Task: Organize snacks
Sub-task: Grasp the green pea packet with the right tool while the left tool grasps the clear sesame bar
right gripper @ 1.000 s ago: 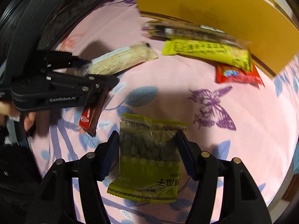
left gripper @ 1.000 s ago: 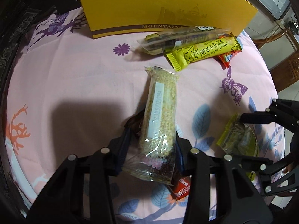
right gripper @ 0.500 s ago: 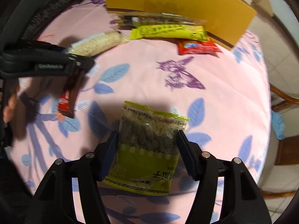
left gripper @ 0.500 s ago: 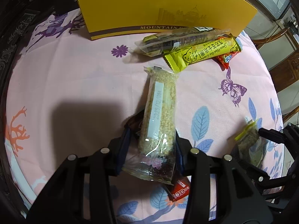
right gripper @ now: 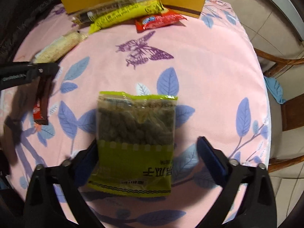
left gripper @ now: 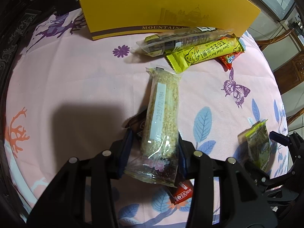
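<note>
My left gripper point(left gripper: 153, 146) is shut on a clear-wrapped sesame bar point(left gripper: 162, 114), with a dark red-ended bar point(left gripper: 181, 193) under it. It also shows in the right wrist view point(right gripper: 43, 68), holding both bars point(right gripper: 58, 45) above the cloth. My right gripper point(right gripper: 148, 152) is open; the green seed packet point(right gripper: 135, 142) touches its left finger, and its right finger stands apart. The packet shows at the right in the left wrist view point(left gripper: 258, 142).
A yellow box point(left gripper: 161, 5) stands at the back of the pink patterned tablecloth point(left gripper: 76, 76). Against it lie a clear dark bar point(left gripper: 180, 39), a yellow rice cracker point(left gripper: 205, 54) and a red packet point(right gripper: 159, 20). Wooden chairs point(right gripper: 281, 104) stand at the right.
My right gripper has opened and let go of the green packet after moving back toward the table's right side. My left gripper still holds the sesame bar, barely moved.
</note>
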